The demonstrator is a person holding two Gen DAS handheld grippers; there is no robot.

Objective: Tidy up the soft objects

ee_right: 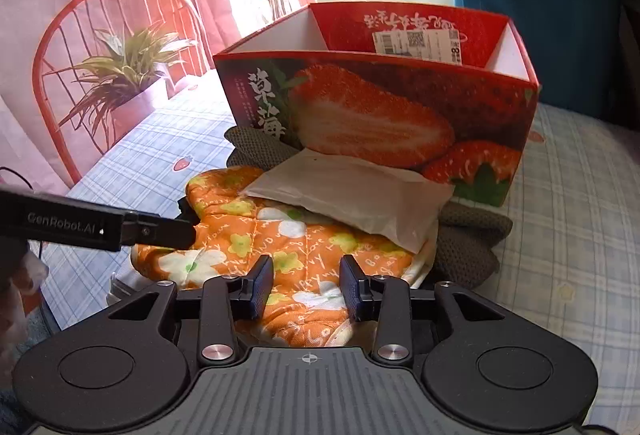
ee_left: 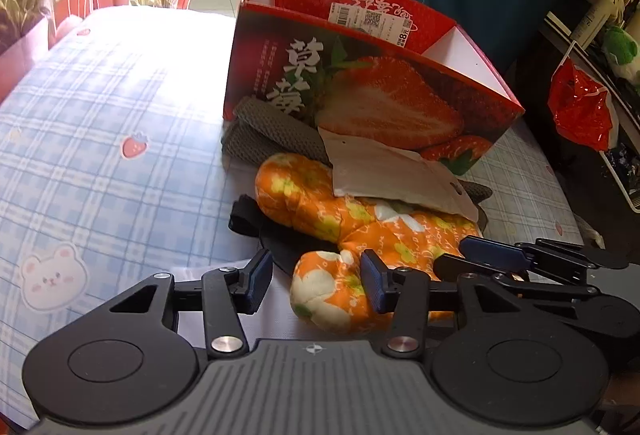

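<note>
An orange flowered oven mitt (ee_left: pixel 360 231) (ee_right: pixel 280 235) lies on the checked cloth in front of a red strawberry box (ee_left: pixel 360 87) (ee_right: pixel 380 107). A white packet (ee_left: pixel 392 175) (ee_right: pixel 352 191) rests on the mitt, leaning against the box. A grey knitted cloth (ee_left: pixel 264 135) (ee_right: pixel 468 235) lies under them. My left gripper (ee_left: pixel 318 281) is open, its fingers either side of the mitt's thumb. My right gripper (ee_right: pixel 306 285) is open over the mitt's cuff end; it also shows in the left wrist view (ee_left: pixel 472 255).
The box has white dividers and stands open at the top. A black strap (ee_left: pixel 248 219) lies under the mitt. A potted plant (ee_right: pixel 124 75) and a red chair (ee_right: pixel 80 55) stand at the left. A red bag (ee_left: pixel 580 107) and dark furniture are at the right.
</note>
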